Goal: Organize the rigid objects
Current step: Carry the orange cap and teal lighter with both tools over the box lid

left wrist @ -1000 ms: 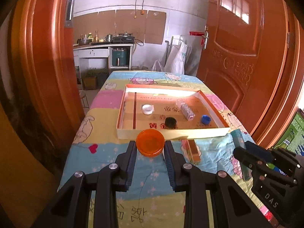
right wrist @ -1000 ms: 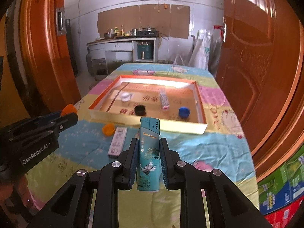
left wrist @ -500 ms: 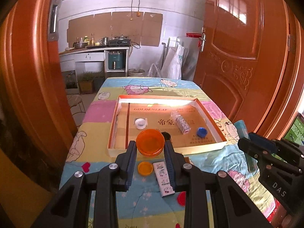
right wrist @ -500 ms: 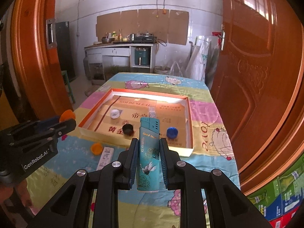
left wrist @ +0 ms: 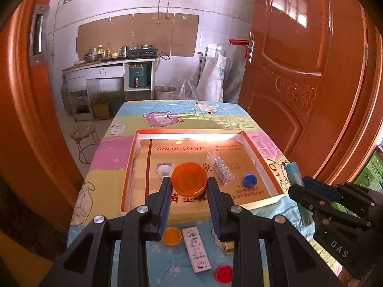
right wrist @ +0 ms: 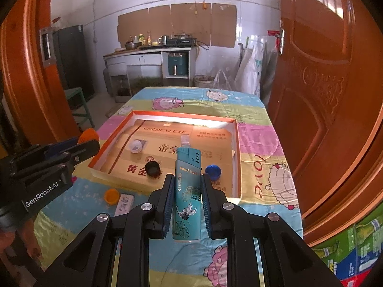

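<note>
Left wrist view: the left gripper point(left wrist: 189, 187) has its fingers pinching an orange lid point(left wrist: 189, 179), held in the air above the near half of the shallow cardboard box point(left wrist: 261, 143) on the desk point(left wrist: 107, 157). Inside the box lie a white cap point(left wrist: 163, 170) at nine o'clock of the lid, a clear glitter bottle point(left wrist: 222, 168) at three o'clock and a blue cap point(left wrist: 250, 179) beyond it. Below the fingers, on the cartoon cloth, sit a small orange cap point(left wrist: 171, 236), a white flat stick point(left wrist: 196, 249) and a red disc point(left wrist: 223, 273).

From the right wrist camera, the right gripper point(right wrist: 186, 192) pinches an upright teal lighter point(right wrist: 187, 191) over the box's near edge, with a black cap point(right wrist: 152, 168) at ten o'clock.
</note>
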`<act>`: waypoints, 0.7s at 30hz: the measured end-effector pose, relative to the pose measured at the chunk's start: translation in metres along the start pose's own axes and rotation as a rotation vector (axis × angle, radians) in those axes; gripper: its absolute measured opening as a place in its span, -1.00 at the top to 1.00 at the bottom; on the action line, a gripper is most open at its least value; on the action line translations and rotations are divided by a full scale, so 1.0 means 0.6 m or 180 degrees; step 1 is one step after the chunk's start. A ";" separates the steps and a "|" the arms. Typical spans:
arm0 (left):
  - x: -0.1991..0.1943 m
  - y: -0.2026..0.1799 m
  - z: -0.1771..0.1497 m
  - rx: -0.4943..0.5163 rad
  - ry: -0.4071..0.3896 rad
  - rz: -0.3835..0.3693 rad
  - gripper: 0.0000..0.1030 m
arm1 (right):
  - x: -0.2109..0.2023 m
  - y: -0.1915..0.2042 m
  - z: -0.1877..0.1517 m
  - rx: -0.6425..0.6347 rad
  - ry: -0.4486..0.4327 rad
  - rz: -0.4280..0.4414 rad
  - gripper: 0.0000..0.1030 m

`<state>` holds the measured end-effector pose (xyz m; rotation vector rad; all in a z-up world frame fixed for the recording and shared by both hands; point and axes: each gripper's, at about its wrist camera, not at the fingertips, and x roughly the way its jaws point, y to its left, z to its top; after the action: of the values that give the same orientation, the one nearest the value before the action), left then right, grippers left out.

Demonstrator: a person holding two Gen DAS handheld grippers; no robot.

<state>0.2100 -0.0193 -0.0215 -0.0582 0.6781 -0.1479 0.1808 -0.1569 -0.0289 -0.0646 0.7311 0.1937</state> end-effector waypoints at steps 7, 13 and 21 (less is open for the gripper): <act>0.030 0.002 0.024 -0.0037 0.0065 -0.0024 0.42 | 0.033 -0.013 0.036 0.0034 0.0037 0.0008 0.56; 0.059 0.005 0.045 -0.0103 0.0117 -0.0046 0.42 | 0.055 -0.028 0.065 0.0023 0.0078 0.0001 0.56; 0.099 -0.004 0.072 -0.0121 0.0226 -0.0090 0.42 | 0.078 -0.047 0.098 0.0025 0.0141 0.0009 0.56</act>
<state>0.2828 -0.0304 -0.0247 -0.0994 0.7513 -0.1650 0.2590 -0.1701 -0.0167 -0.0606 0.7760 0.1926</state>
